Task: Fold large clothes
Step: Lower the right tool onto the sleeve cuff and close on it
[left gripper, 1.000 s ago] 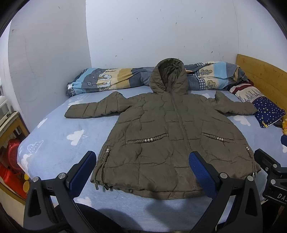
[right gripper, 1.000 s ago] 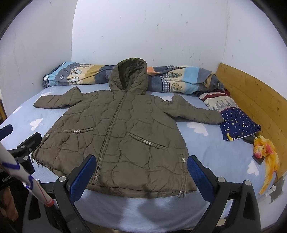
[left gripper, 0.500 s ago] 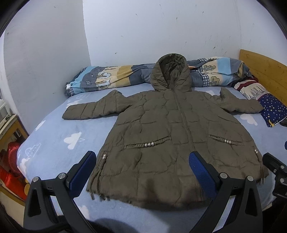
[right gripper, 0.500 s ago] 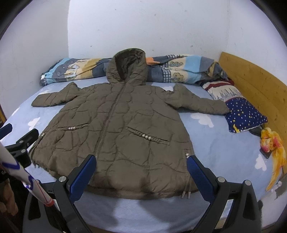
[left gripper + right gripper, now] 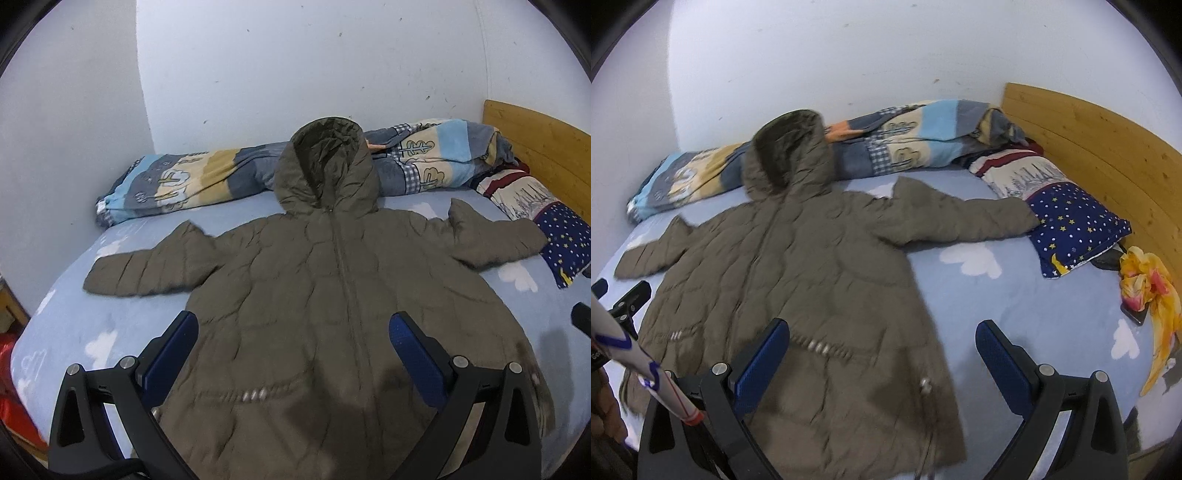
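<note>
An olive quilted hooded coat (image 5: 325,280) lies flat, front up and zipped, on the blue cloud-print bed, sleeves spread out to both sides. It also shows in the right wrist view (image 5: 798,266). My left gripper (image 5: 293,354) is open and empty, hovering above the coat's lower middle. My right gripper (image 5: 882,354) is open and empty, above the coat's lower right edge and the sheet beside it. The left gripper's body (image 5: 628,301) shows at the left edge of the right wrist view.
A rolled striped blanket (image 5: 192,184) lies along the far wall under the hood. A star-print pillow (image 5: 1075,225) touches the right sleeve's cuff. A yellow cloth (image 5: 1152,295) and a dark phone lie by the wooden headboard (image 5: 1108,147). Red items (image 5: 14,410) sit beside the bed at left.
Both grippers have moved forward and lower over the bed, so the coat fills more of each view. The right gripper has swung right. The coat has not moved.
</note>
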A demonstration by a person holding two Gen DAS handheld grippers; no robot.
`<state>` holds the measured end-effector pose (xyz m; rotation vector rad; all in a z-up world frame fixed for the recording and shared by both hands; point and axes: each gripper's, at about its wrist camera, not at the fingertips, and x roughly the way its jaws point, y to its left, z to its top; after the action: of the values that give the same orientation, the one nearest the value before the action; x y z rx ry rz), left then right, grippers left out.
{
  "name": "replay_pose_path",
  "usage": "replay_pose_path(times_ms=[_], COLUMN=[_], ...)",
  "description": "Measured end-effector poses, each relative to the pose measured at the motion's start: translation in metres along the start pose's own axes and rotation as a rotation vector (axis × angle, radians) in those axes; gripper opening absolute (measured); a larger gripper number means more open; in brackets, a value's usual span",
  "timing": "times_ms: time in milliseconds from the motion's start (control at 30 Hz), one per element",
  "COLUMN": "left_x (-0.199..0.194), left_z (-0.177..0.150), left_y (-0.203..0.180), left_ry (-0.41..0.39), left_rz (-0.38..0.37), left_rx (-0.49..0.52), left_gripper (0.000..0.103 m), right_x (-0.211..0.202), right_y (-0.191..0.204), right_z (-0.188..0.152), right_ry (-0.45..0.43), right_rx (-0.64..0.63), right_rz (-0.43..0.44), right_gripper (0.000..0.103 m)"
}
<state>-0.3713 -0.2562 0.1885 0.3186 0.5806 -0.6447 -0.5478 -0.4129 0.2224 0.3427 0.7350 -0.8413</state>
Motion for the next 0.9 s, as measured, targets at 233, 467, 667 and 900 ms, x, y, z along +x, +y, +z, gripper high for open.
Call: replay_pose_path(times_ms=[233, 467, 667, 900], left_x=[0.054, 0.089, 0.105, 0.128], left_z=[0.005, -0.001, -0.002, 0.006], left_y=[-0.009, -0.008, -0.005, 0.007], left_ry=[0.047, 0.11, 0.146, 0.167], left_rz=[-0.017, 0.003, 0.016, 0.058], left_rx=[-0.015, 0.002, -0.007, -0.026], left_gripper=[0.103, 0.103, 0.103, 0.103], right_x=[0.057, 0.117, 0.146, 0.164], right_y=[-0.036, -0.096, -0.152, -0.208], right_z=[0.03, 0.046, 0.065, 0.071], right_ry=[0.046, 0.129, 0.12, 0.122], right_rx=[0.087, 0.238, 0.34, 0.444], right_rz=[-0.019, -0.034, -0.047, -0.095], right_gripper=[0.102, 0.102, 0.102, 0.102])
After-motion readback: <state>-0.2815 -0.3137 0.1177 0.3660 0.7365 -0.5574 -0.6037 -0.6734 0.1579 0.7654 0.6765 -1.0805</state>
